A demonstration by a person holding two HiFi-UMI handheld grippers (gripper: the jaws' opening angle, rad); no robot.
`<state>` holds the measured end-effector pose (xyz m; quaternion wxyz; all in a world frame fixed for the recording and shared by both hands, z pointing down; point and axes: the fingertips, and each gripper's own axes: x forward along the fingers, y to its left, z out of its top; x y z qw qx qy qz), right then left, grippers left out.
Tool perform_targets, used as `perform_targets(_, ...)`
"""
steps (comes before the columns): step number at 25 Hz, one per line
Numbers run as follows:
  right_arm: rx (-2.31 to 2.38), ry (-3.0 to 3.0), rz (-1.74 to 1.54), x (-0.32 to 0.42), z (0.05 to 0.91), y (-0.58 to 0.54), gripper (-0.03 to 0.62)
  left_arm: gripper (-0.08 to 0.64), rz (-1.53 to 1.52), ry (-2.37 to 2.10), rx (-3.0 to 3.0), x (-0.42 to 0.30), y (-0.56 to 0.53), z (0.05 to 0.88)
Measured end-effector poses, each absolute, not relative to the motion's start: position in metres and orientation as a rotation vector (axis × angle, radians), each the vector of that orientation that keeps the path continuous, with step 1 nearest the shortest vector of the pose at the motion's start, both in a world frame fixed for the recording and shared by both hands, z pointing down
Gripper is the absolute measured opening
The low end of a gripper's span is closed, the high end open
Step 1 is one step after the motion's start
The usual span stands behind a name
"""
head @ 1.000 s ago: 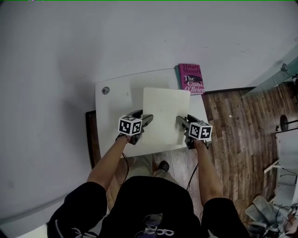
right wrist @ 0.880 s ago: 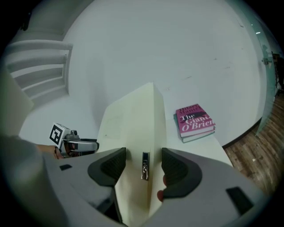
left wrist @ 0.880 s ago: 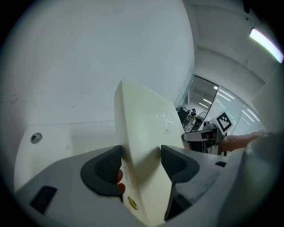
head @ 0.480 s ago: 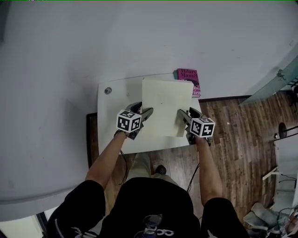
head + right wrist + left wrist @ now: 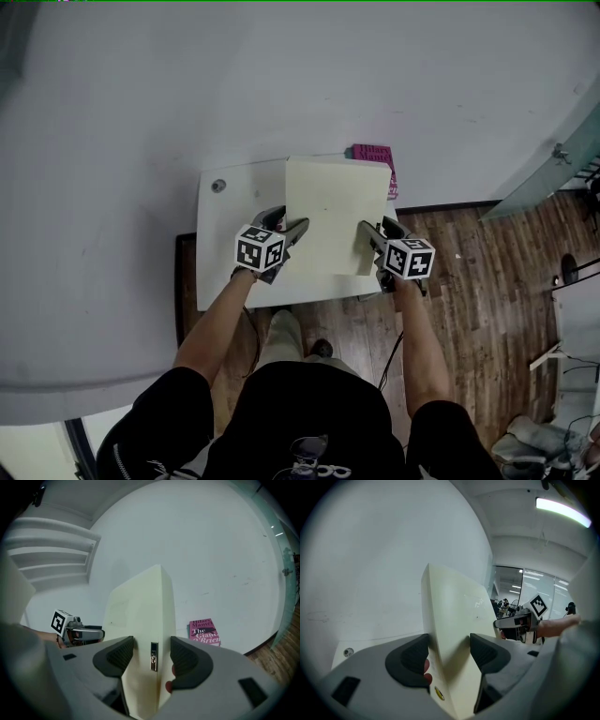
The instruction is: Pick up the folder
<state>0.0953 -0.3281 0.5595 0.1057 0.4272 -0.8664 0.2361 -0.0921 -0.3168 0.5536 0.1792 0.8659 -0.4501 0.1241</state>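
A cream folder (image 5: 333, 214) is held up above the white table (image 5: 230, 244), gripped on both side edges. My left gripper (image 5: 295, 232) is shut on its left edge, and in the left gripper view the folder (image 5: 454, 639) stands between the two dark pads (image 5: 410, 660). My right gripper (image 5: 366, 236) is shut on its right edge, where the folder (image 5: 140, 634) shows a small metal clasp between the pads (image 5: 185, 660). Each gripper is visible from the other's view, the right gripper (image 5: 513, 623) and the left gripper (image 5: 77, 632).
A pink book (image 5: 377, 159) lies at the table's far right corner, partly hidden by the folder, also visible as the pink book (image 5: 204, 631). A small round grommet (image 5: 218, 186) sits at the table's far left. Wooden floor (image 5: 487, 272) lies to the right, a white wall beyond.
The folder has come up off the table, held by both grippers, and now covers more of the pink book. Both grippers moved slightly away from the body.
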Motion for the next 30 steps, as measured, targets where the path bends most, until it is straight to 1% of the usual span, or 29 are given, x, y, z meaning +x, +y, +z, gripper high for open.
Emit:
perform_targets(20, 1.251, -2.615, 0.589, 0.117, 0.523, -0.296, 0.262, 0.291, 0.293, -1.33, 2.506, -0.069, -0.282, 0.517)
perform_targets(30, 1.264, -2.634, 0.563, 0.119, 0.509, -0.298, 0.262, 0.291, 0.256, -1.342, 2.52, -0.069, -0.285, 0.502)
